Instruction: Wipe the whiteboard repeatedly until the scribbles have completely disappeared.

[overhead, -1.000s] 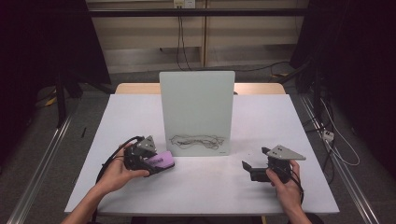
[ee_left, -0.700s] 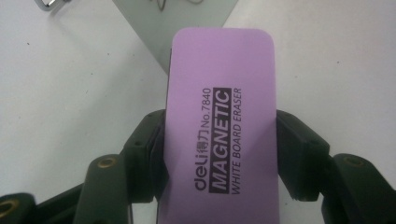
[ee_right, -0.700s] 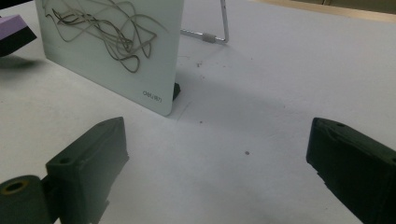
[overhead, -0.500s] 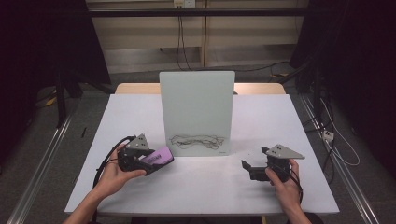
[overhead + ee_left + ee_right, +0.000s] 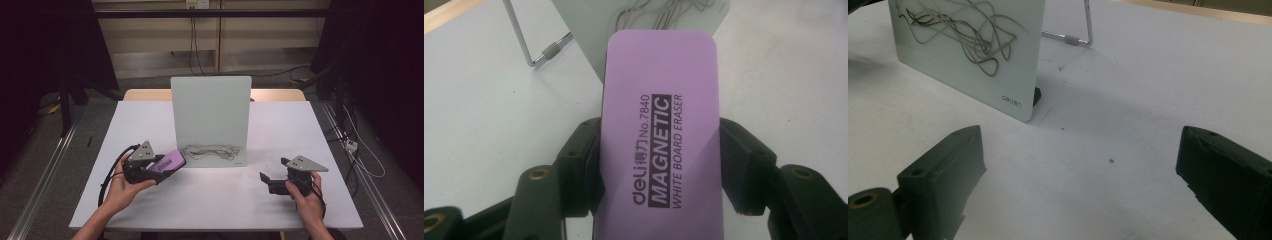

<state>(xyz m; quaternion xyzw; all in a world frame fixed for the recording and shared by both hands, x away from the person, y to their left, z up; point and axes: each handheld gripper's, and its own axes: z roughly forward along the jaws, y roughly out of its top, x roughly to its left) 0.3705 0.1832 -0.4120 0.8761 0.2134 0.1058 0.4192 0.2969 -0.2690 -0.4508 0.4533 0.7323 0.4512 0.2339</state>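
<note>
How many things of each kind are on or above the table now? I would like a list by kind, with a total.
Whiteboard, standing upright with scribbles on it: 1
Purple magnetic eraser, held in the left tool: 1
Hand-held tools: 2, left tool and right tool
Total: 4

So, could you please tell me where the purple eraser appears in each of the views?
High view: the purple eraser lies left of centre, in the left gripper, by the whiteboard.
Left gripper view: centre, clamped between both jaws.
Right gripper view: not in it.
Shared landmark: the whiteboard's scribbles.
</note>
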